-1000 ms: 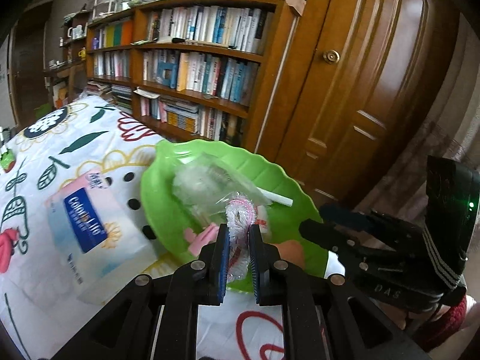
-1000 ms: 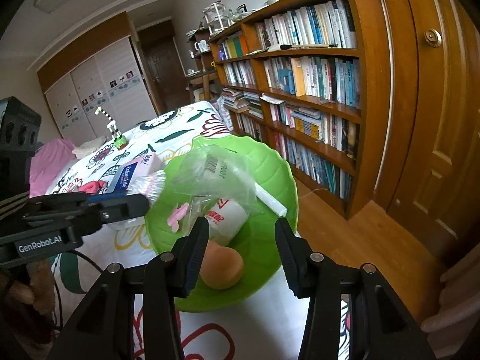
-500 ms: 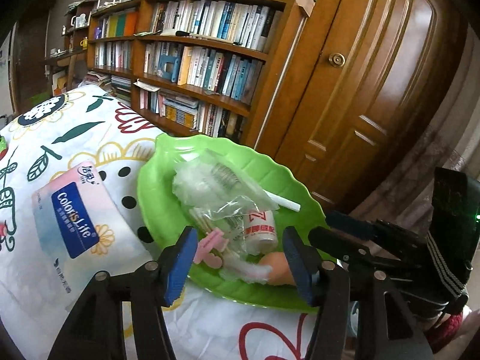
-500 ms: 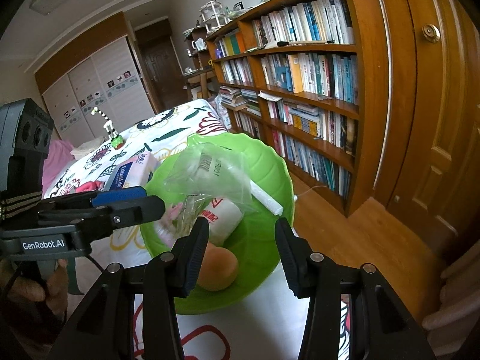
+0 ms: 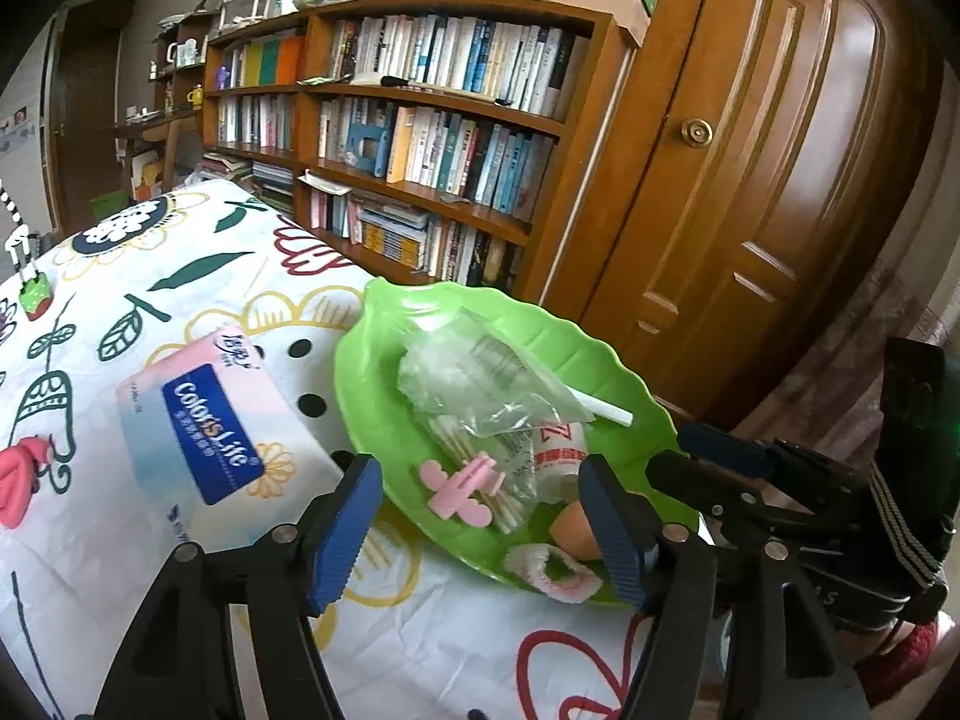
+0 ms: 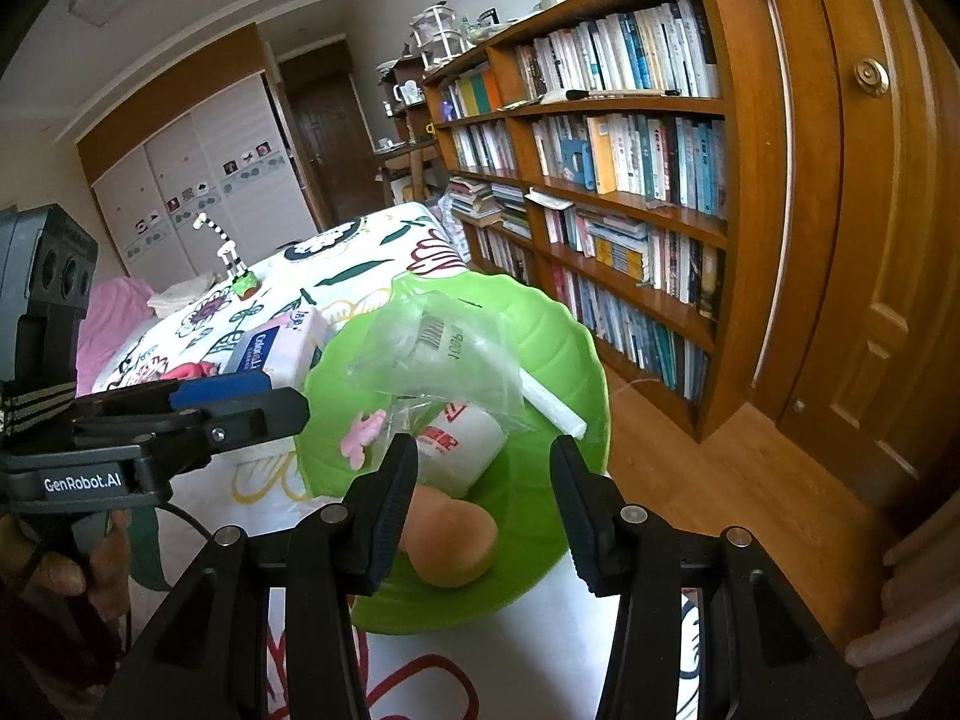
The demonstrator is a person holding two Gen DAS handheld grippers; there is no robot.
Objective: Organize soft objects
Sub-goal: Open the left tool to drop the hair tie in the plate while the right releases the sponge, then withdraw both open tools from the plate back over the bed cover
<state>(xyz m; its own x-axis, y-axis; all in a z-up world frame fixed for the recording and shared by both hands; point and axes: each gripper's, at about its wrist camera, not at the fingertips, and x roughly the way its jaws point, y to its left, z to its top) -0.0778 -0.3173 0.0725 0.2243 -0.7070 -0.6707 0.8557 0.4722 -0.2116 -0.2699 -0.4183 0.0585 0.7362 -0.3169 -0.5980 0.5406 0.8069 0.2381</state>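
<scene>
A green leaf-shaped plate (image 5: pixel 612 360) lies on the flowered bedspread at its corner. In it are a clear plastic bag (image 5: pixel 480 378), a pink clip (image 5: pixel 462 486), a white roll (image 5: pixel 558 450), a peach sponge (image 6: pixel 450 540) and a pink-white scrunchie (image 5: pixel 552 564) at the near rim. My left gripper (image 5: pixel 480 528) is open and empty just in front of the plate. My right gripper (image 6: pixel 480 498) is open and empty, with its fingers over the sponge. The plate also shows in the right wrist view (image 6: pixel 570 360).
A pink and blue tissue pack (image 5: pixel 204 432) lies left of the plate. A pink item (image 5: pixel 18 480) and a small toy (image 5: pixel 33 294) sit farther left. A bookshelf (image 5: pixel 432 138) and a wooden door (image 5: pixel 780 150) stand behind the bed.
My left gripper was shut on the scrunchie over the plate; it opened, the scrunchie dropped at the plate's near rim, and the gripper drew back. The right gripper stayed open.
</scene>
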